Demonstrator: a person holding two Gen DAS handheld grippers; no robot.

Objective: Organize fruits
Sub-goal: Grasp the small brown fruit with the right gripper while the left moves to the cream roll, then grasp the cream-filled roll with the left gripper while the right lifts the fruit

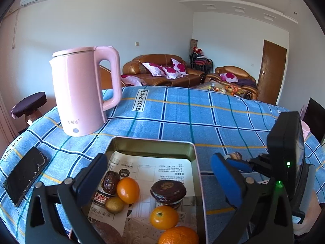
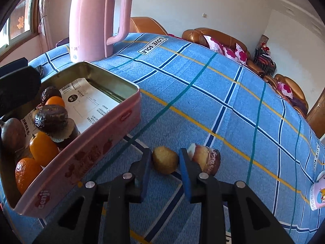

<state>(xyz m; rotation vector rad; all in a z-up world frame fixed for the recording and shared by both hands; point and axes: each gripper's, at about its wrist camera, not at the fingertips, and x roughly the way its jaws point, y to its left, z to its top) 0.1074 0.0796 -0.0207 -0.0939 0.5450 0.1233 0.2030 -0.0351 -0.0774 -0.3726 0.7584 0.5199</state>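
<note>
Three oranges (image 1: 128,190) in tin (image 1: 152,142), right fingers (image 2: 165,160) clamping one kiwi (image 2: 165,159), left fingers (image 1: 158,181) wide, empty.

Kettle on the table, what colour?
The tall plastic kettle is pale pink all over, handle included. Clearest in the right wrist view.
</note>
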